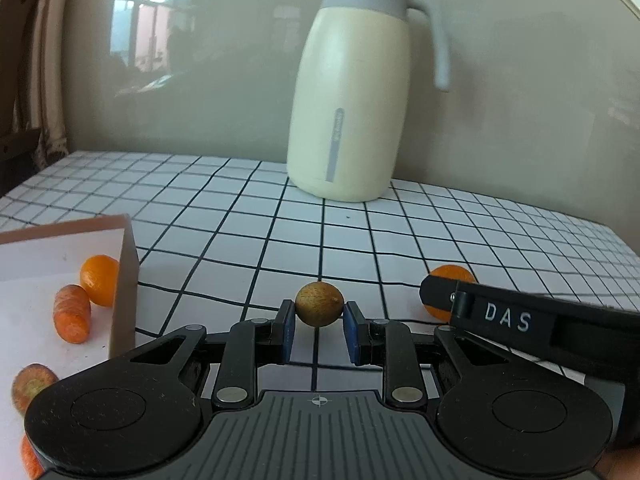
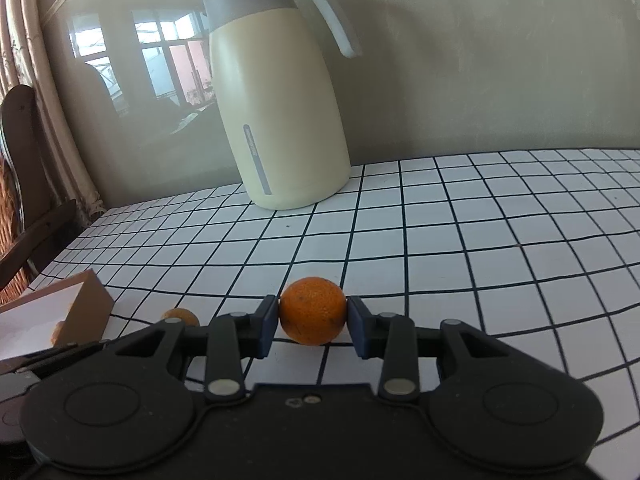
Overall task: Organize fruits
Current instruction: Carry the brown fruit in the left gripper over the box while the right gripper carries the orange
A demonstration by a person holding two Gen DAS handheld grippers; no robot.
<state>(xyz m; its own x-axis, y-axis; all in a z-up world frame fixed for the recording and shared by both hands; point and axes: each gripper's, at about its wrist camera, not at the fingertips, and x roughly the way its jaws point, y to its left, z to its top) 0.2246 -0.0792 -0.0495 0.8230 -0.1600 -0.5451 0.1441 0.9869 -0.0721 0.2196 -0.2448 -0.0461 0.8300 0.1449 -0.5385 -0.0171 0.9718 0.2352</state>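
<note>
My left gripper is shut on a small brown round fruit just above the checked tablecloth. My right gripper is shut on an orange, low over the cloth. The same orange shows in the left wrist view behind the right gripper's finger. The brown fruit also shows in the right wrist view. A shallow cardboard box at the left holds a mandarin and carrot pieces.
A tall cream thermos jug with a grey lid and handle stands at the back against the wall; it also shows in the right wrist view. A wooden chair stands past the table's left edge.
</note>
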